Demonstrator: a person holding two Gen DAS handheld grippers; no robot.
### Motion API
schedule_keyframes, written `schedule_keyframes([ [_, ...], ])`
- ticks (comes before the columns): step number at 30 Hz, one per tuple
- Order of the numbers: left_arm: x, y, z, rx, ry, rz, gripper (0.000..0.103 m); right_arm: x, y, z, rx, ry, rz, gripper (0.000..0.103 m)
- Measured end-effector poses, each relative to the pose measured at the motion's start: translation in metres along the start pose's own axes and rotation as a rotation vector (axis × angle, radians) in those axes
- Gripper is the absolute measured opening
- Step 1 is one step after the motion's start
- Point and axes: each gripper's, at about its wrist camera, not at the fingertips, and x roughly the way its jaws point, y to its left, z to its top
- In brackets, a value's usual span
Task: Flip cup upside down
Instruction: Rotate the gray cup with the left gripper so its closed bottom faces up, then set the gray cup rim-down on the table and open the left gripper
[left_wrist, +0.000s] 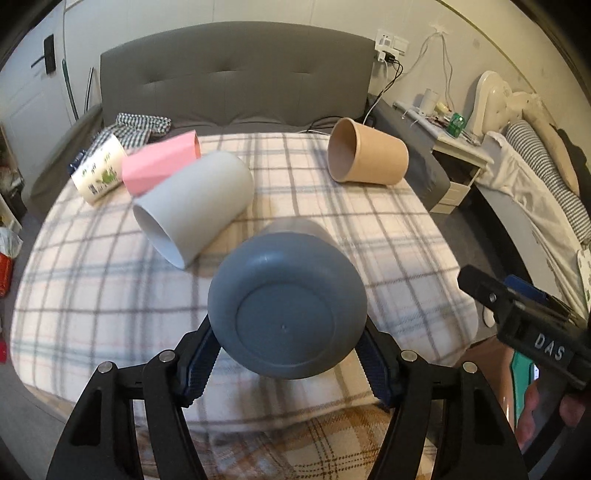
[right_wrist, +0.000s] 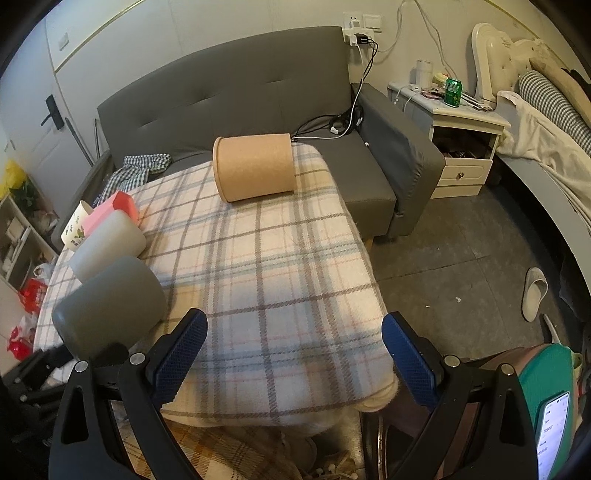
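left tongs (left_wrist: 287, 345) clamped on the dark grey cup (left_wrist: 287, 306), pads on both sides near its base, base facing the camera, mouth pointing away. cup looks lifted off the plaid blanket (left_wrist: 110, 295) over the near-middle of the table, roughly sideways; exact tilt hard to tell, image blurred. in the right wrist view the same cup (right_wrist: 110, 299) sits at the near left, clear of the blanket.

judgement: mid-flip. to finish well, roll the wrist until the mouth faces down, lower the rim flat onto open blanket, and let go only once it sits level. soft cloth could tip it. keep away from the light grey cup (left_wrist: 195, 206) lying on its side just behind and to the left.

right tongs (right_wrist: 293, 354) wide open, holding nothing, hovering above the near edge of the blanket, touching nothing as far as i can see.

others on their sides: pink cup (left_wrist: 159, 166) and printed white cup (left_wrist: 98, 173) far left, brown paper cup (left_wrist: 367, 157) far right. grey sofa (right_wrist: 229, 96) behind.
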Motion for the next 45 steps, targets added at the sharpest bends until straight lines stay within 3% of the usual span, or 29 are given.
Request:
schedule_keyframes([
  [18, -0.001, -0.004, 0.026, 0.064, -0.058, 0.019, 0.068, -0.004, 0.002, 0.0, 0.003, -0.002, 0.013, 0.096],
  [38, -0.013, -0.001, -0.005, 0.046, -0.027, 0.001, 0.07, -0.017, 0.012, -0.003, -0.018, -0.021, 0.018, 0.096],
  [45, -0.038, -0.004, -0.012, 0.054, -0.071, 0.022, 0.074, -0.039, 0.018, -0.005, -0.032, -0.059, 0.026, 0.096],
])
